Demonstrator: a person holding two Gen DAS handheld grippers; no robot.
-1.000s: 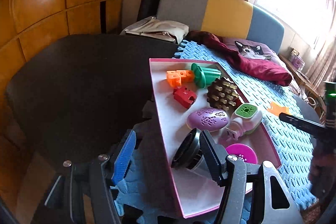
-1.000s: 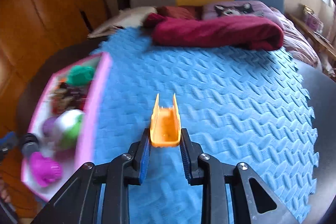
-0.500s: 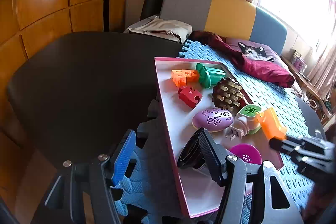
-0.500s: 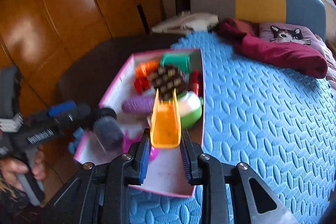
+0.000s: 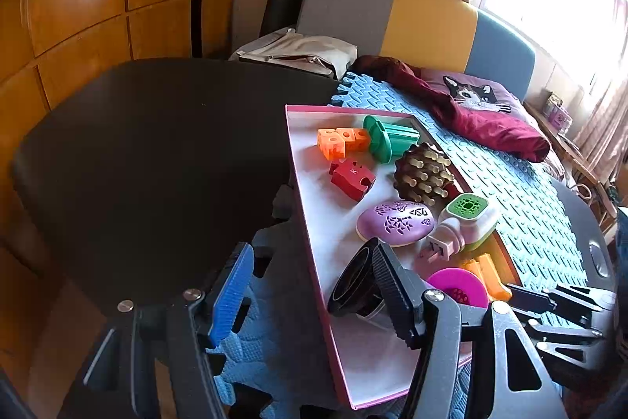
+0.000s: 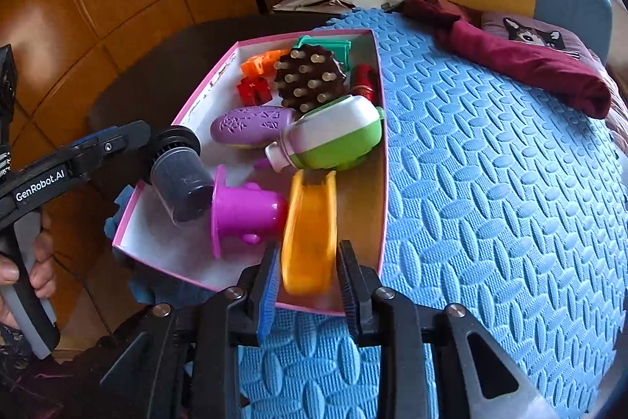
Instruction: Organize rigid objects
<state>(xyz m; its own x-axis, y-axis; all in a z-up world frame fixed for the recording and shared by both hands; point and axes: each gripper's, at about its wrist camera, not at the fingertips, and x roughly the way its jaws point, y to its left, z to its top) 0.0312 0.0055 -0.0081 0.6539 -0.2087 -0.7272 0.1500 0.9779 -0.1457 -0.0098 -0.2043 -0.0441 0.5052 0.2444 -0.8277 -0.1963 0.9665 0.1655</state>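
From the right wrist view, the blue foam mat (image 6: 490,183) lies bare from 12 to 4 o'clock. At 10 to 12 o'clock, the pink box (image 6: 382,160) is crowded; only its white near-left floor stays free.

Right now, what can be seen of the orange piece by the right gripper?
The orange piece is a glossy, translucent-looking plastic channel: a flat floor with two raised side walls, open on top. It lies lengthwise inside the pink-rimmed box, near its right wall, its far end close to the green-and-white plug-in device and its left side beside the magenta cup. The right gripper has its fingers spread at its near end; motion blur hides whether they touch.
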